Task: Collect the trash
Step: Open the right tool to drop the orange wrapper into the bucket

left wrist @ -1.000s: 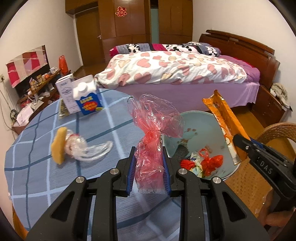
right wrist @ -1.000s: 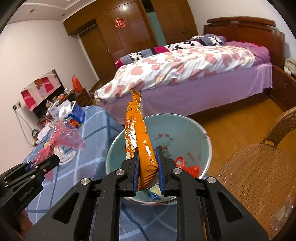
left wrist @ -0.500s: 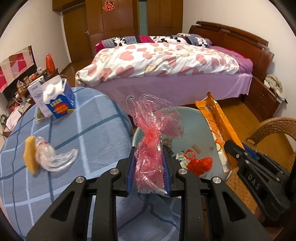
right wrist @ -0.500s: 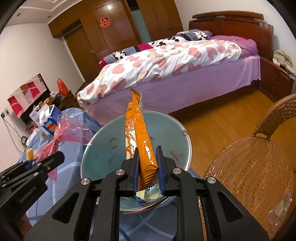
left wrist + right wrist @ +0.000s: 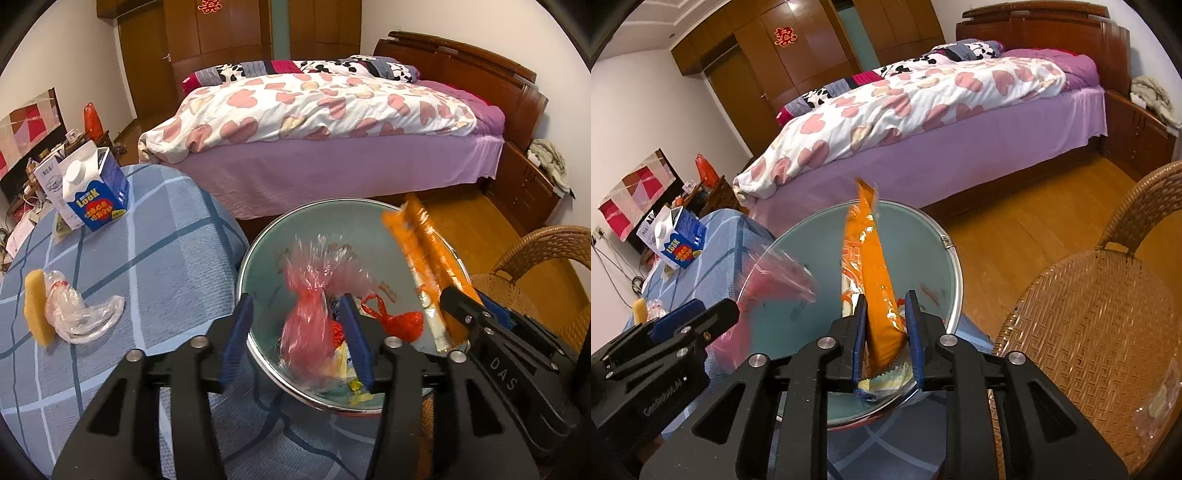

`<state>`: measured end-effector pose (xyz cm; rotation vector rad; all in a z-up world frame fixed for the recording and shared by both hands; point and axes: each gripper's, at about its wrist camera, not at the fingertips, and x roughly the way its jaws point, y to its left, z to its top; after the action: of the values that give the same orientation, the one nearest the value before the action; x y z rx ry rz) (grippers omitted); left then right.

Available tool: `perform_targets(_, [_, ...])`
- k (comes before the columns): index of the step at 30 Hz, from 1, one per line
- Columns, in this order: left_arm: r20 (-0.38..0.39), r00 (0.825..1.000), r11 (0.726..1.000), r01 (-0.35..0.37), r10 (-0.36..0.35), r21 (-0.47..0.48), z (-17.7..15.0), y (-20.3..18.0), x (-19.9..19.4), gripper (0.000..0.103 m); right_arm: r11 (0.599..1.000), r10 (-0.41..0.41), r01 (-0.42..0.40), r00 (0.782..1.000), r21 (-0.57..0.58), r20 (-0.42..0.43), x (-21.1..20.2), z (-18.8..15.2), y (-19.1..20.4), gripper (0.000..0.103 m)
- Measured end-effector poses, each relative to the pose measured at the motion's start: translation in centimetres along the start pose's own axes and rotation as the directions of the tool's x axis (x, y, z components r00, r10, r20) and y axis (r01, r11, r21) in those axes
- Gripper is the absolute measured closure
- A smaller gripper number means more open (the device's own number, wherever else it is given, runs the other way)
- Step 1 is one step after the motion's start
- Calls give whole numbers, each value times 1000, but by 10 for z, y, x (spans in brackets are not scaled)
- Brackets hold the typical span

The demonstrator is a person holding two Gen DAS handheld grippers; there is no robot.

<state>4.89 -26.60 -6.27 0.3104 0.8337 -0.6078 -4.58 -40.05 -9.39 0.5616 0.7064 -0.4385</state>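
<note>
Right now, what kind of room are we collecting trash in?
A bedroom at home, it seems: a made bed with a heart-print quilt, a wooden wardrobe behind it, and a cloth-covered table beside a trash basin.

The left claw is angling downward, its jaws just opening and now standing wide apart. At its three o'clock, the right claw is tilting down too, its jaws parting slightly.
</note>
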Motion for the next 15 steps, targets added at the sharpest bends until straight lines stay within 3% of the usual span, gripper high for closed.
perform_targets(2, [3, 1000, 1000, -4, 4, -5, 0, 3, -2, 46, 1000, 0, 0, 1000, 6, 9, -2, -1, 0, 61])
perform_targets(8, [17, 999, 999, -34, 35, -31, -4, 13, -14, 30, 999, -7, 5, 998, 31, 68, -15, 1, 0, 55])
perform_targets(15, [42, 996, 996, -76, 78, -53, -13, 32, -35, 22, 1000, 8, -7, 996, -23, 84, -24, -1, 15, 47])
